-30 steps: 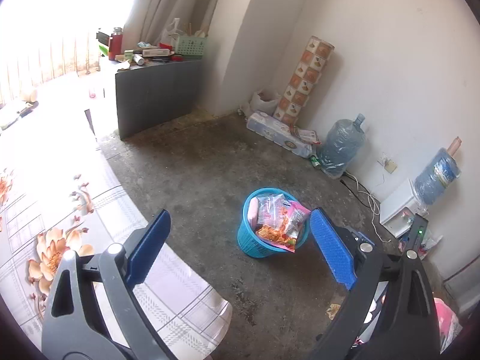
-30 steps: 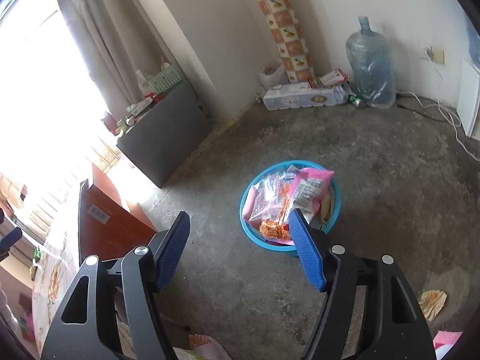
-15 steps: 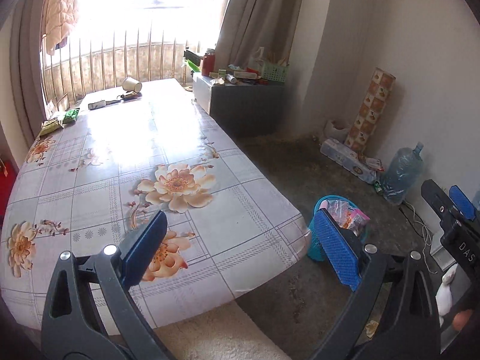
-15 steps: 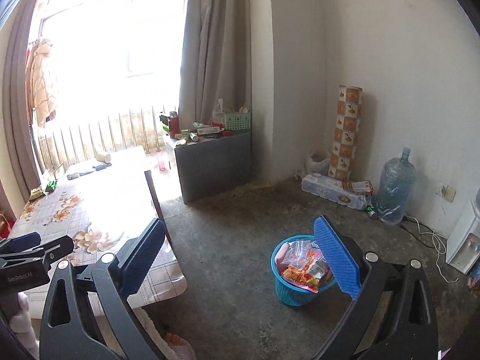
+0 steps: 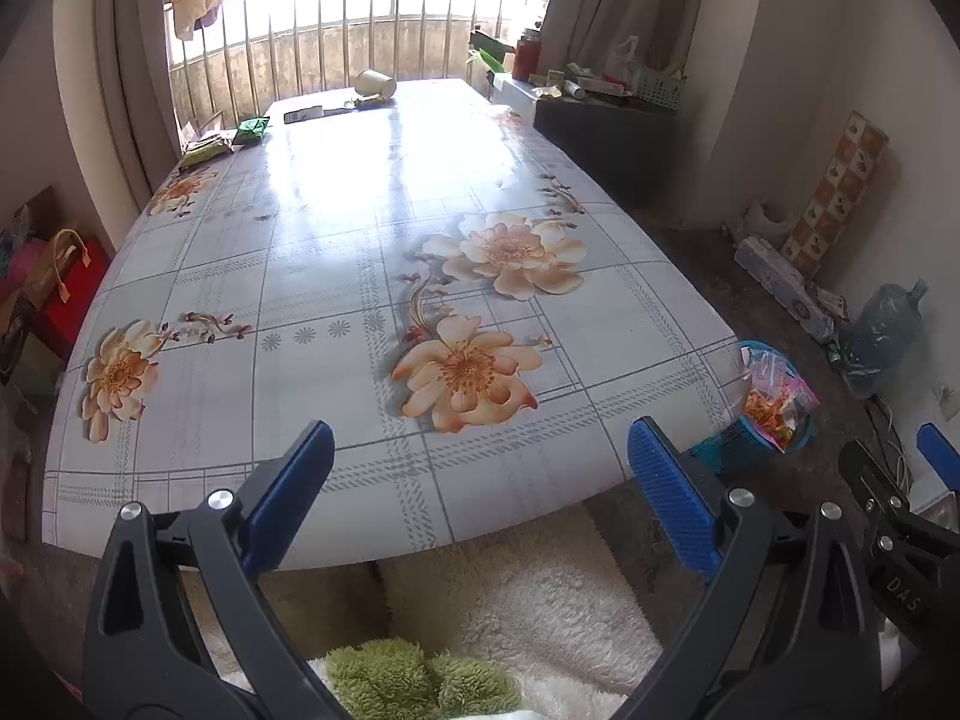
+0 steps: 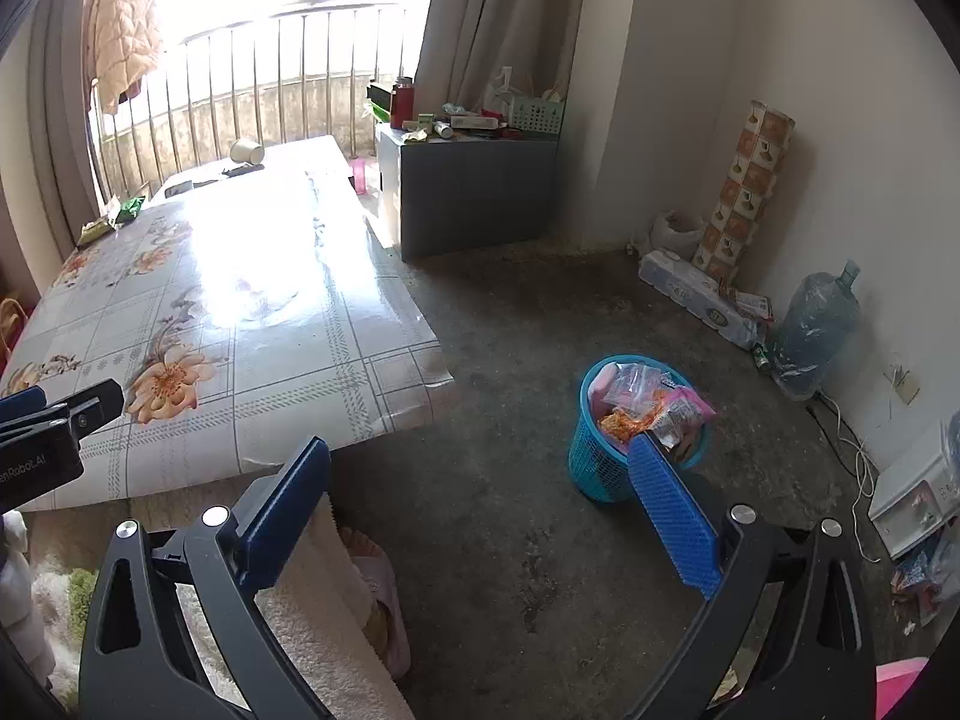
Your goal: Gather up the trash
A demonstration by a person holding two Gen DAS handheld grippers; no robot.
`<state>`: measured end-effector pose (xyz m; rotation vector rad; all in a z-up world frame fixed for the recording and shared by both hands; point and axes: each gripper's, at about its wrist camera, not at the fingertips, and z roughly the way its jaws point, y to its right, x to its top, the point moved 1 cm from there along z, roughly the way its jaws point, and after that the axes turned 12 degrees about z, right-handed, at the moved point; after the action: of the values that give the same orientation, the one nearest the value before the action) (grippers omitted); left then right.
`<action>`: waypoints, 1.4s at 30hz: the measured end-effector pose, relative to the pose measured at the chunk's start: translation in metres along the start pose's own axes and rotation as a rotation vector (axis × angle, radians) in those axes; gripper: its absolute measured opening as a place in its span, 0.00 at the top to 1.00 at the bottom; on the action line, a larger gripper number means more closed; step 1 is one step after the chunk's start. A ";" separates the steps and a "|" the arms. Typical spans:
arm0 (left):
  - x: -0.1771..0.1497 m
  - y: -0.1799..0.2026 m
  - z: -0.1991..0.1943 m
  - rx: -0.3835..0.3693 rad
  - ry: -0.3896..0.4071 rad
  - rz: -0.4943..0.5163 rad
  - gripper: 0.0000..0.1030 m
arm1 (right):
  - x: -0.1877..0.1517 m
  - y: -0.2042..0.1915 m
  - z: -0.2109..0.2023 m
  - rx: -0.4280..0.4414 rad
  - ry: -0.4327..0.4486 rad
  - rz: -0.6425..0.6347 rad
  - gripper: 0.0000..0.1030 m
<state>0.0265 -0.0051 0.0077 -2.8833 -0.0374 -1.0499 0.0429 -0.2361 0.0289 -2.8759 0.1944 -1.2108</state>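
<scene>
A blue basket (image 6: 600, 468) full of snack wrappers (image 6: 654, 408) stands on the floor right of the table; it also shows in the left wrist view (image 5: 729, 450). On the far end of the floral table (image 5: 360, 252) lie a tipped paper cup (image 5: 374, 83), green wrappers (image 5: 252, 130) and flat packets (image 5: 303, 115). My left gripper (image 5: 480, 480) is open and empty above the table's near edge. My right gripper (image 6: 480, 498) is open and empty over the floor near the basket.
A grey cabinet (image 6: 474, 192) with clutter stands by the curtain. A water jug (image 6: 810, 330), a patterned roll (image 6: 744, 186) and a wrapped pack (image 6: 696, 297) lie along the right wall. A white appliance (image 6: 912, 498) and cords sit at the right.
Both grippers have pulled up and back from the basket. The left view has swung left over the table. Both stay open and empty.
</scene>
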 end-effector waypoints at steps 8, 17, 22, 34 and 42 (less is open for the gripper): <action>0.002 0.017 0.002 0.014 -0.022 0.059 0.08 | 0.001 0.019 0.005 -0.035 -0.007 0.034 0.06; 0.005 0.037 -0.003 0.040 -0.009 0.132 0.08 | 0.000 0.039 0.011 -0.041 -0.021 0.069 0.06; 0.005 0.040 -0.005 0.049 -0.010 0.153 0.08 | -0.002 0.045 0.013 -0.042 -0.025 0.080 0.06; -0.004 0.030 0.003 0.056 -0.067 0.143 0.08 | 0.000 0.060 0.018 -0.046 -0.026 0.113 0.06; -0.004 0.028 0.004 0.051 -0.071 0.135 0.08 | 0.000 0.061 0.019 -0.041 -0.028 0.113 0.06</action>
<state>0.0269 -0.0329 0.0003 -2.8309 0.1224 -0.9098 0.0498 -0.2970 0.0124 -2.8697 0.3803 -1.1605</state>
